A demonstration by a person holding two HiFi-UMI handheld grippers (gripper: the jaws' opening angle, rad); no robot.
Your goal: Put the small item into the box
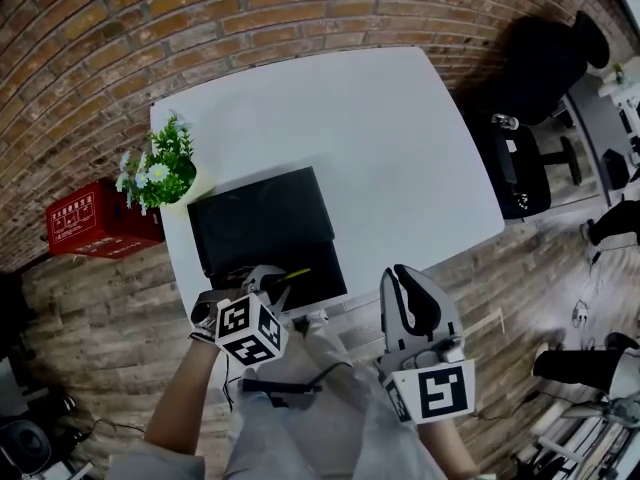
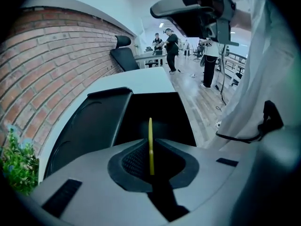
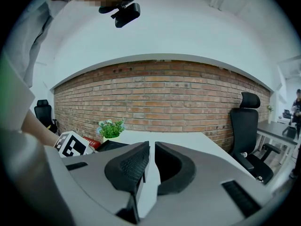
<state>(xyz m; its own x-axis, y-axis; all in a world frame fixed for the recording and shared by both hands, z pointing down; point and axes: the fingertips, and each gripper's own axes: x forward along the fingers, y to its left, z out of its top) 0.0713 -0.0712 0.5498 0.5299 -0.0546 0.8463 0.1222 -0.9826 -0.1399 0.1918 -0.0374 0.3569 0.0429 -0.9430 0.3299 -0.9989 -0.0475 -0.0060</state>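
Observation:
A thin yellow small item (image 2: 150, 142) stands on edge between the pads of my left gripper (image 2: 151, 163), which is shut on it. In the head view the left gripper (image 1: 272, 286) is at the near edge of the white table (image 1: 400, 158), with the yellow item (image 1: 298, 272) poking out over the open black box (image 1: 318, 280). The box's dark inside (image 2: 157, 112) lies straight ahead of the jaws, and its lid (image 2: 91, 124) lies open to the left. My right gripper (image 1: 408, 280) hangs off the table's front edge. Its jaws (image 3: 150, 159) are shut on nothing.
A small potted plant (image 1: 160, 173) stands at the table's left edge, beside the box lid (image 1: 258, 208). A red crate (image 1: 92, 218) sits on the floor to the left. A black office chair (image 1: 545, 68) stands to the right. People stand far off in the left gripper view.

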